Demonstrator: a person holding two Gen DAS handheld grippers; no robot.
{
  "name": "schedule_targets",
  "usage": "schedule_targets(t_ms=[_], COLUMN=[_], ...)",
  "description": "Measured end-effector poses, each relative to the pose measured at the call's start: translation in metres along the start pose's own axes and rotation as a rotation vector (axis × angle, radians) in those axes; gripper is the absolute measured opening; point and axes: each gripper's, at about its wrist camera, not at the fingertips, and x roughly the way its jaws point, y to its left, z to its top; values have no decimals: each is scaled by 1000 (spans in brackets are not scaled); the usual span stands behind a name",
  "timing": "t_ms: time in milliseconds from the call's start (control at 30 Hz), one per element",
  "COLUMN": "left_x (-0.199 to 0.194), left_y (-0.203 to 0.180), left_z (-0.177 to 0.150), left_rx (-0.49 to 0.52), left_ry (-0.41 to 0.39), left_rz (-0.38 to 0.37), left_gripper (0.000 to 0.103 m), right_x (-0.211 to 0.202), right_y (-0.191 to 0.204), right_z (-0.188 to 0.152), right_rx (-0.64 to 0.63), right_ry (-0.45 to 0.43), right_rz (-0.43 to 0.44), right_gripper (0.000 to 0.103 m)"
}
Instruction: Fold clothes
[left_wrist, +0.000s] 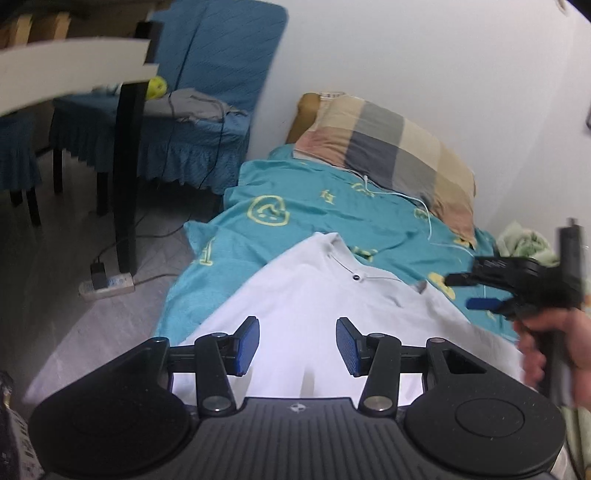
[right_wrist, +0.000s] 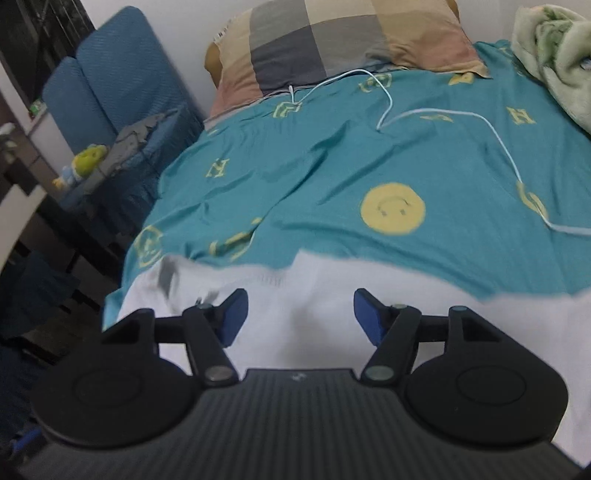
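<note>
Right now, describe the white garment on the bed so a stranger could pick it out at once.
Start at the bed with the teal sheet printed with yellow smiley faces, its checked pillow against the wall. At the opposite, near end lies the white garment, spread flat with its neckline toward the pillow. It is the only plain white cloth there; the crumpled pale green blanket sits up by the pillow.

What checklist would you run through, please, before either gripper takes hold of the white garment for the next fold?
1. Left gripper empty, jaws apart above the white garment: ok.
2. Right gripper empty, jaws apart over the cloth: ok.
3. Garment lying flat on the teal bedsheet: cannot tell; only part shows and the right view is blurred.
4. Collar end identified: ok, neckline points toward the pillow.
5. White cable off the garment: ok, it lies further up the sheet.
6. Grippers apart from each other: ok, the right one sits at the left view's right edge.
</note>
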Motion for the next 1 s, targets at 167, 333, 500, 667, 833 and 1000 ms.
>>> schedule_targets(t_ms=[167,333,500,667,833,1000], left_x=[12,4,-17,-31,-33,-49], left_y=[22,33,51,85,128,138], left_z=[2,9,22,34,35,7], left_rx=[-58,-101,-165,-266,-414,-341], left_ry=[22,8,-43,-72,-7,104], left_rz=[-18,-66,-77,-52,-41,-46], left_gripper=[49,49,49,58,60,62], right_x=[58,65,54,79,52,-18], right_y=[13,10,4,-15,-27,-35], right_z=[14,18,46,43,23,-3], right_rx=[-96,-126,-92,-80,-61,-27], right_ry=[81,64,-77,-28,-56,-118], right_rz=[-136,-195,-216,-240,-156,-80], right_gripper=[43,8,7,8,27,70])
